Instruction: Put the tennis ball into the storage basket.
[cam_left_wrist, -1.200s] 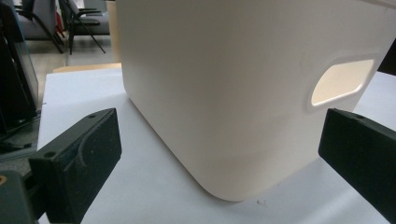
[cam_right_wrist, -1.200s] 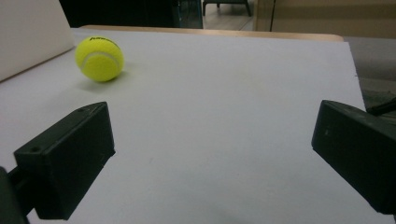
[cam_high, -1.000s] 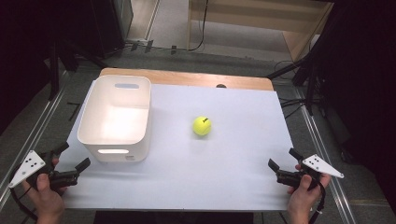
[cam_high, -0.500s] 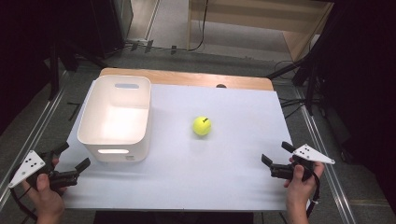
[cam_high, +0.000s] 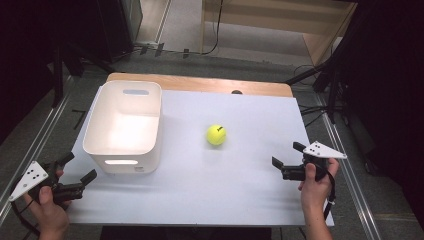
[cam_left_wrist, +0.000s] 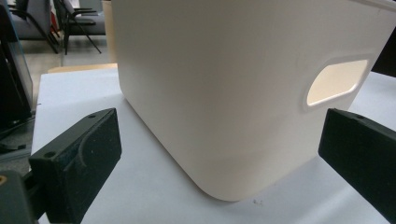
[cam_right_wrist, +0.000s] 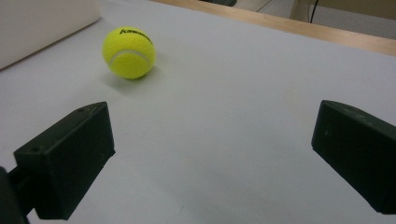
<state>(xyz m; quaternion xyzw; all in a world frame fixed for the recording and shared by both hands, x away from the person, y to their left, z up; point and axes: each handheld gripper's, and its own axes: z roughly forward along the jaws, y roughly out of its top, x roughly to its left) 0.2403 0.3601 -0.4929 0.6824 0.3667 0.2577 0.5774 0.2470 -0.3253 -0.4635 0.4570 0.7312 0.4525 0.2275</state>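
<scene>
Tennis ball (cam_high: 216, 135) beside white bin (cam_high: 125, 125); my right gripper (cam_high: 289, 160) points toward it, jaws wide; my left gripper (cam_high: 80, 170) faces the bin, jaws wide.

A white table (cam_high: 240, 200) has a wooden strip (cam_high: 200, 84) along its far edge. Metal rails (cam_high: 35, 145) run along the floor on either side of the table. Beyond it, a black cable (cam_high: 217, 30) trails over the floor beside a wooden cabinet (cam_high: 280, 20). Chairs (cam_left_wrist: 74, 18) stand well behind the table.
</scene>
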